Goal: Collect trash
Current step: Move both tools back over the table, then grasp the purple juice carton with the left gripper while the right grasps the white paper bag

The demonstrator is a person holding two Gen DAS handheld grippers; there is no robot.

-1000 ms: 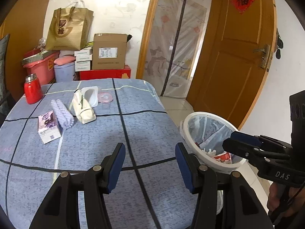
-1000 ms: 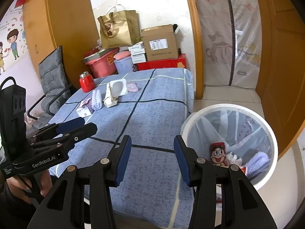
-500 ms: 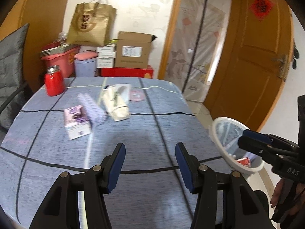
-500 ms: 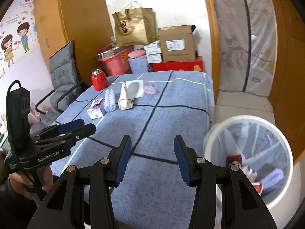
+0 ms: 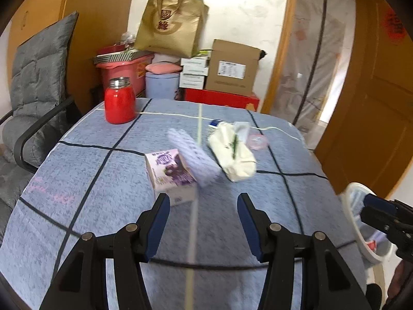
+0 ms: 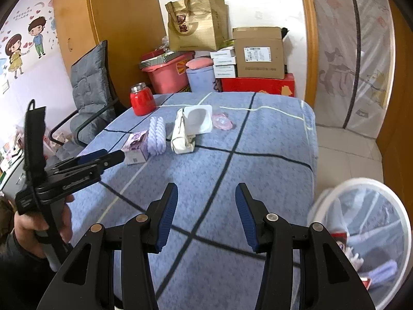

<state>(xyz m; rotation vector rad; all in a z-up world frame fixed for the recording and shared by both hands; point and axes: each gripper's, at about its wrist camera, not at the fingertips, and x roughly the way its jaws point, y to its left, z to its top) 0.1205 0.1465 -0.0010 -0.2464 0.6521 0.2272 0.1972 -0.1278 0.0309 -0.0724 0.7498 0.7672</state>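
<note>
On the blue checked tablecloth (image 5: 103, 193) lie a purple milk carton (image 5: 171, 175), a lilac ridged wrapper (image 5: 193, 155), a crumpled white packet (image 5: 232, 152), a white plastic tray (image 6: 198, 118) and a pink round lid (image 6: 222, 122). My left gripper (image 5: 204, 217) is open and empty just before the carton. My right gripper (image 6: 206, 214) is open and empty over the near table edge. The white bin (image 6: 361, 235) with a liner holds trash at the right.
A red flask (image 5: 119, 100) stands at the table's far left. A grey chair (image 5: 33, 98) is at the left. Boxes, a pink tub and a gold paper bag (image 5: 170, 25) are stacked behind the table. A wooden door (image 5: 374, 103) is at the right.
Both grippers have swung left from the bin toward the table. The left gripper has moved closer to the purple carton. Both stay open.
</note>
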